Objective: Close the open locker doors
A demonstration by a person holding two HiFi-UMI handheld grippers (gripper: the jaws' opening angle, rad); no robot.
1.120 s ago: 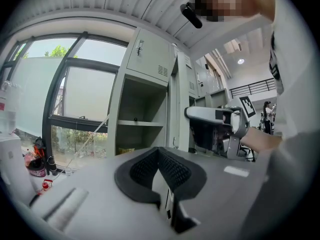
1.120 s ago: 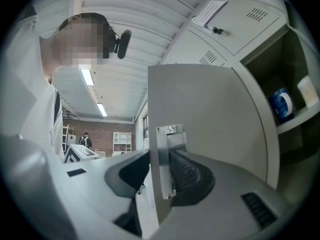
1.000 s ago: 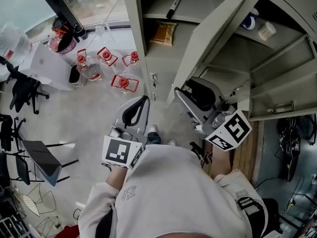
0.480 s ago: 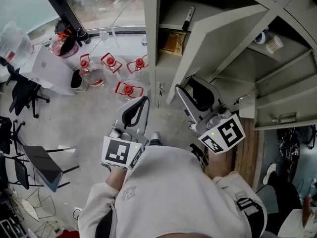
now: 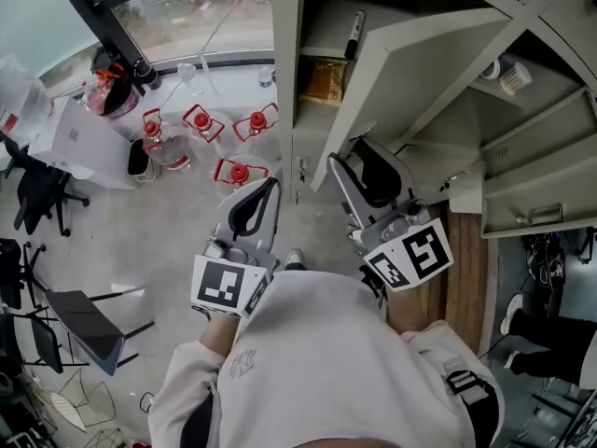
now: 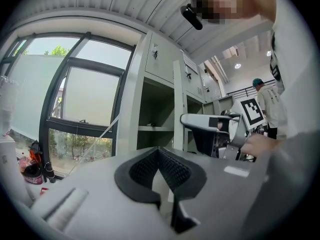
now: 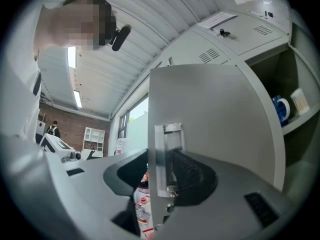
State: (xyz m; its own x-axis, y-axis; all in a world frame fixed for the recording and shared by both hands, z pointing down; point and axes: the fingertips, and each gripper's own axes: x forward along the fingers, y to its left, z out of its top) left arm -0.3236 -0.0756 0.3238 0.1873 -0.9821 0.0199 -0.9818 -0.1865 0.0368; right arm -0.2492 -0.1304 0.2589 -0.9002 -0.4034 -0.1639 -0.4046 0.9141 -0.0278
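Observation:
A grey open locker door (image 5: 410, 63) swings out from the locker bank (image 5: 284, 110). My right gripper (image 5: 353, 157) is at the door's free edge. In the right gripper view the open locker door (image 7: 215, 114) and its metal latch plate (image 7: 167, 154) stand between the jaws of the right gripper (image 7: 160, 159). Those jaws have just been opening; a gap shows on the left side, so the pads do not press. My left gripper (image 5: 270, 190) hangs left of the lockers over the floor. The left gripper (image 6: 159, 153) is shut on nothing.
Another open door with a handle (image 5: 532, 208) juts out at the lower right. A marker (image 5: 354, 34) and a brown packet (image 5: 323, 79) lie on shelves, cups (image 5: 504, 73) in a further locker. Water bottles (image 5: 238, 171) stand on the floor, chairs (image 5: 79, 311) at left.
The right gripper has turned a little and its marker cube has slid left and down in the head view. The door's edge now lies closer over it. The left gripper looks unmoved.

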